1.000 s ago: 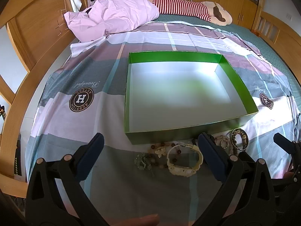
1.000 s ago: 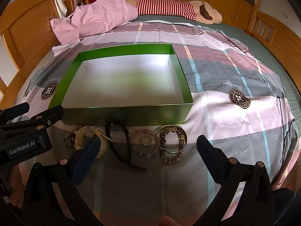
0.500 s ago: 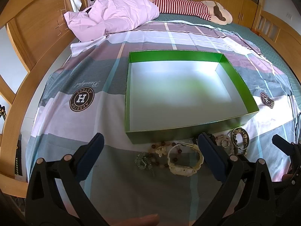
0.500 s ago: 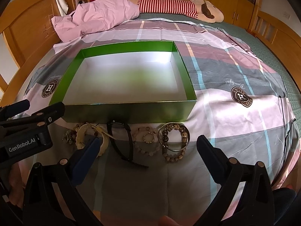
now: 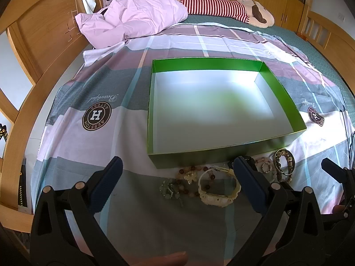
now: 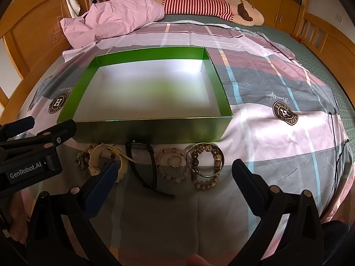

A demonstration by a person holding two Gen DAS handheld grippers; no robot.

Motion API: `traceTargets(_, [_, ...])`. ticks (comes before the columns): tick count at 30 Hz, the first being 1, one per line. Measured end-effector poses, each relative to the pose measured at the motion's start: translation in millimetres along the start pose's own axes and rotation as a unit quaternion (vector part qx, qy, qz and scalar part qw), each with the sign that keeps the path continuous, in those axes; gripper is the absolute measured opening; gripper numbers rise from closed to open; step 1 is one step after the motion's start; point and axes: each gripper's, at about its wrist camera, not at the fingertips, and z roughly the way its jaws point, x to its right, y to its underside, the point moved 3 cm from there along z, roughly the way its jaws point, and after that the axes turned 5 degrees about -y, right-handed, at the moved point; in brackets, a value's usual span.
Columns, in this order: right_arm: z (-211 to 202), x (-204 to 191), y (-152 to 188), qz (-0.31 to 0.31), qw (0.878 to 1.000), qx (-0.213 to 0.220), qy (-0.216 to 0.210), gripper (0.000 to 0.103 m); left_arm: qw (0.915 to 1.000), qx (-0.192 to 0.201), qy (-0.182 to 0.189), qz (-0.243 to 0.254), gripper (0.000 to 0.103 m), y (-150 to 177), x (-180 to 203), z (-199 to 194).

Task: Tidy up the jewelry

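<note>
Picking up one piece first looks like the job. The left gripper [image 5: 175,173] and right gripper [image 6: 174,174] both hang wide open, holding nothing. The cream watch [image 5: 218,187], black band [image 6: 144,166] and bead bracelets [image 6: 205,164] lie just beside the empty green box [image 6: 153,130]. Pinch a strap edge, not loose beads, then lift clear over the box wall.

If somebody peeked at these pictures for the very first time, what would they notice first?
The big green box jumps out first, sitting open on the checked bedspread with nothing visible inside. Right in front of it lies a row of jewelry: a cream watch, a black watch and beaded bracelets. Both tools, left and right, hover open above the row.
</note>
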Motion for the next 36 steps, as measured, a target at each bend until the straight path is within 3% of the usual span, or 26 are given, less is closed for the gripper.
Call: traceTargets(36, [4.1,-5.8,4.4,-0.006,1.000,-0.009,-0.002,0.100,0.9998,-0.011,-0.010,0.010,0.099,0.9,2.9,1.7])
